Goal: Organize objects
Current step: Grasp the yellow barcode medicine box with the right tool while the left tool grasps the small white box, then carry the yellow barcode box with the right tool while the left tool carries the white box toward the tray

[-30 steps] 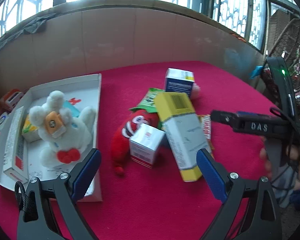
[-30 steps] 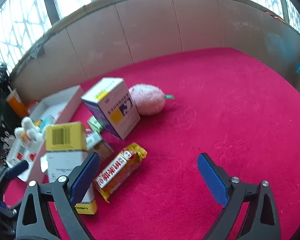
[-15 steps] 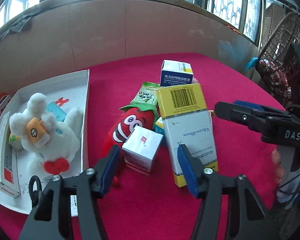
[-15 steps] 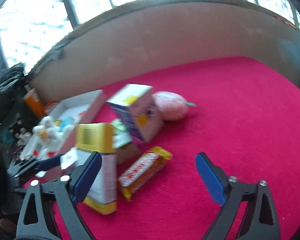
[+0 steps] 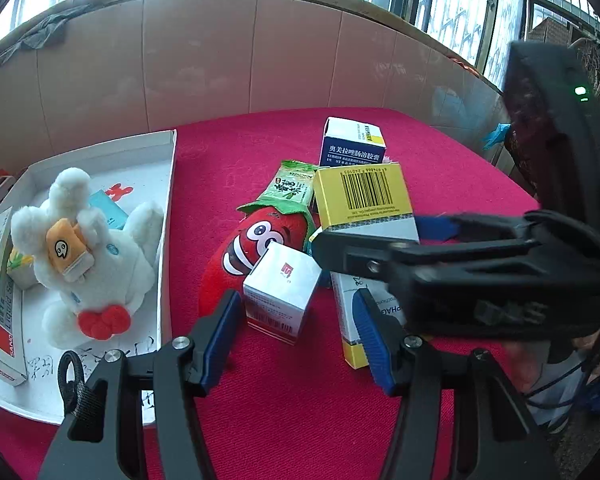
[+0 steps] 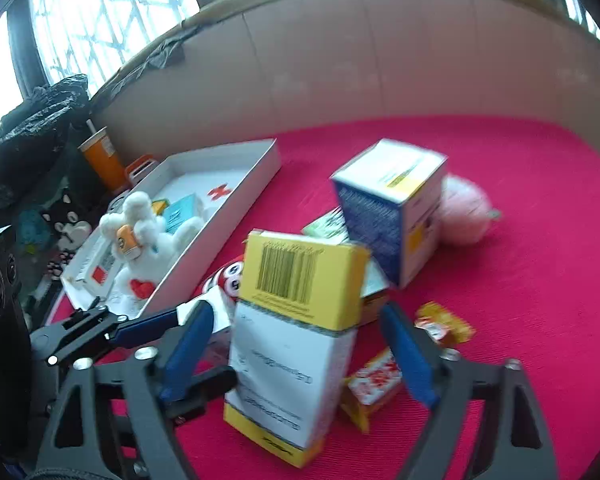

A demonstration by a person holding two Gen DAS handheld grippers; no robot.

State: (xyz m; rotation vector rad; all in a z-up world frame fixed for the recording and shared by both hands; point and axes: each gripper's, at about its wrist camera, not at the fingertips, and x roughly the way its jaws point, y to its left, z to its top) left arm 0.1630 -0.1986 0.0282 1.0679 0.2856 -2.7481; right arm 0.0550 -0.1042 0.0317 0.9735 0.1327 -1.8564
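Now the right hand-held gripper (image 6: 300, 344) is closing around the yellow box (image 6: 296, 320); left hand-held gripper (image 5: 296, 320) half-open, empty.

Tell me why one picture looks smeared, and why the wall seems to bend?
Right wrist view: motion blur smears the blue-and-white box and the pink plush. Left wrist view: sharp, the barcode on the yellow-and-white box is crisp. Both views: the fisheye lens bows the wall, and the windows are blown out bright.
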